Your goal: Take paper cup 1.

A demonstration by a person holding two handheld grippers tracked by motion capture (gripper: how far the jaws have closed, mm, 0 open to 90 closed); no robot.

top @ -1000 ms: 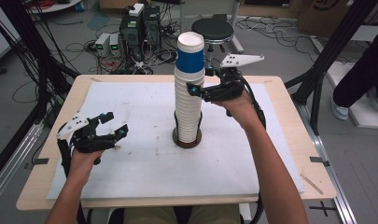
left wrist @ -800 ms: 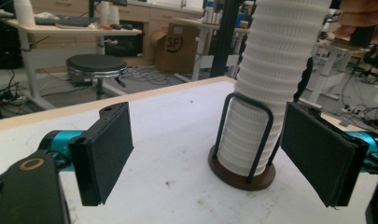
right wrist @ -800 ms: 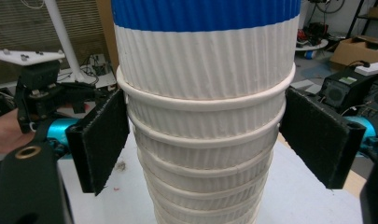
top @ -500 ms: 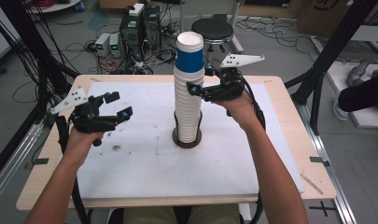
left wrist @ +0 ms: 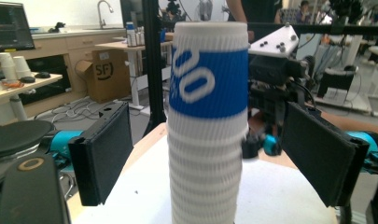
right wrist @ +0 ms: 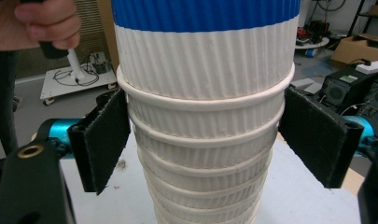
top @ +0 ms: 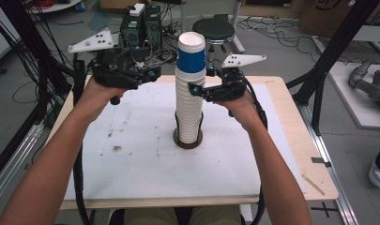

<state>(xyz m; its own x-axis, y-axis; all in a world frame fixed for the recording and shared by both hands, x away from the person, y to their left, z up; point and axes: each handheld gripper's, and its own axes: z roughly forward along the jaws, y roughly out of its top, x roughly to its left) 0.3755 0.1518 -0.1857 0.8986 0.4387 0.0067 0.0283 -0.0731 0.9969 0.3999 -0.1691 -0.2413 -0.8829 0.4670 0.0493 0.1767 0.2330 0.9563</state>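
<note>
A tall stack of ribbed white paper cups [top: 188,108] stands upright on a dark round base [top: 187,140] in the middle of the table. The top cup [top: 191,56] has a blue band [left wrist: 209,84]. My right gripper [top: 194,89] reaches in from the right at the stack's upper half. Its jaws have just been closing, and its pads [right wrist: 105,140] now touch the cup rims [right wrist: 200,140] on both sides. My left gripper [top: 148,74] is held high to the left of the top cup. It is open, with clear gaps either side of the cup ahead of it [left wrist: 205,154].
The white sheet [top: 131,154] covers most of the wooden table. Behind the table stand a black stool [top: 216,29] and electronics boxes [top: 140,23] with cables. Black frame posts [top: 333,56] rise at both sides.
My left gripper has risen from low over the table's left side to the height of the top cup and moved toward the stack. The right hand has stayed at the stack.
</note>
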